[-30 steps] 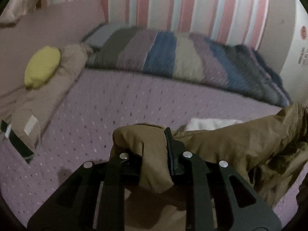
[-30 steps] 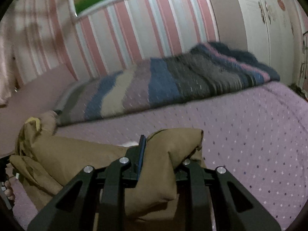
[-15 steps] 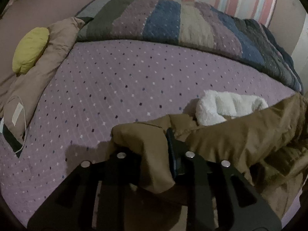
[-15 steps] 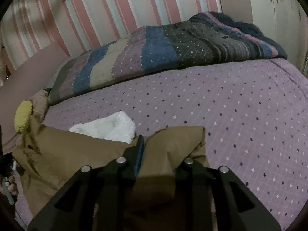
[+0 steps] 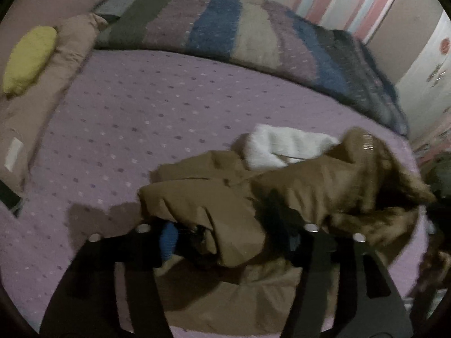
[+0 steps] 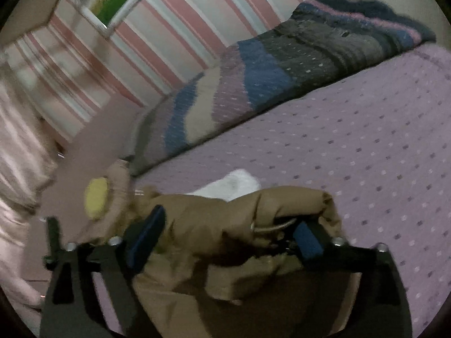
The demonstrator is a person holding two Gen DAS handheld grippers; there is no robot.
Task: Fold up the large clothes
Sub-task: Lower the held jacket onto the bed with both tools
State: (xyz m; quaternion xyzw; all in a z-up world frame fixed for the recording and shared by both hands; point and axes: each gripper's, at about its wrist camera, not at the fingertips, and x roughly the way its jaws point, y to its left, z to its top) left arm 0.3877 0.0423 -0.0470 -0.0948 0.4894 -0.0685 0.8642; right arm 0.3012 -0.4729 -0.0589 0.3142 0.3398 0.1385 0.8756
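Lilac dotted bedspread [image 5: 157, 118], striped blanket [image 5: 225, 36], brown garment [image 5: 310, 186] between both opening tools

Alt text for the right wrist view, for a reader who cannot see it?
The right gripper, jaws opening, straddles a bunched brown garment lying on a lilac dotted bedspread. Beyond lie a white fluffy cloth, a striped blanket and a pink-striped wall.

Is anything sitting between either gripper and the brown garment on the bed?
Nothing visible. The brown garment already lies bunched between the fingers of the left gripper and the right gripper; both sets of jaws are opening around it.
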